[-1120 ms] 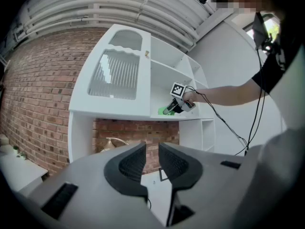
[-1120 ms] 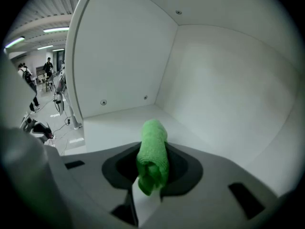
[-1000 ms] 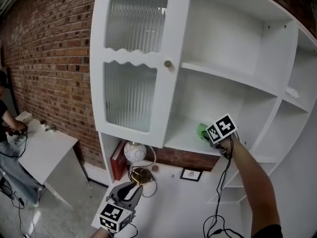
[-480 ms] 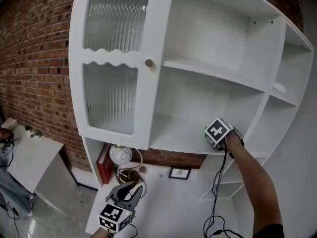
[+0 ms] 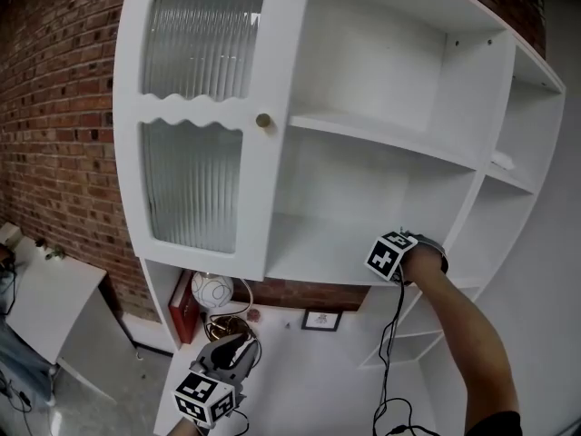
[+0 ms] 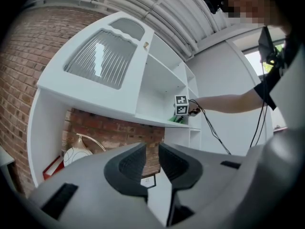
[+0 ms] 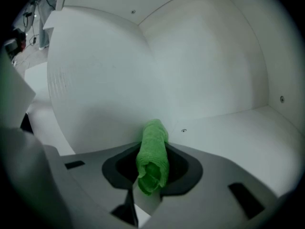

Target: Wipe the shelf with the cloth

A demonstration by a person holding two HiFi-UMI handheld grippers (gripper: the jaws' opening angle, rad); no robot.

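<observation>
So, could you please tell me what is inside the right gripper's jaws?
A rolled green cloth, clamped by the right gripper. The roll hides whether its tip touches the shelf.

The whole thing is a white shelf unit (image 5: 390,80) with a ribbed-glass door (image 5: 195,125) on the left. The middle shelf (image 5: 318,254) is bare white board. At its right end a rolled green cloth (image 7: 153,142) is clamped in the right gripper (image 7: 152,168), tip pointed at the back corner; actual contact can't be confirmed. A small white object (image 5: 502,161) is parked on the upper right shelf, too small to identify. On the bottom ledge (image 5: 309,380) a red book (image 5: 181,296) is stood on end beside a round white ornament (image 5: 211,291). A gold wire piece (image 5: 231,323) is set just in front, and a small framed picture (image 5: 320,320) is propped further right.
</observation>
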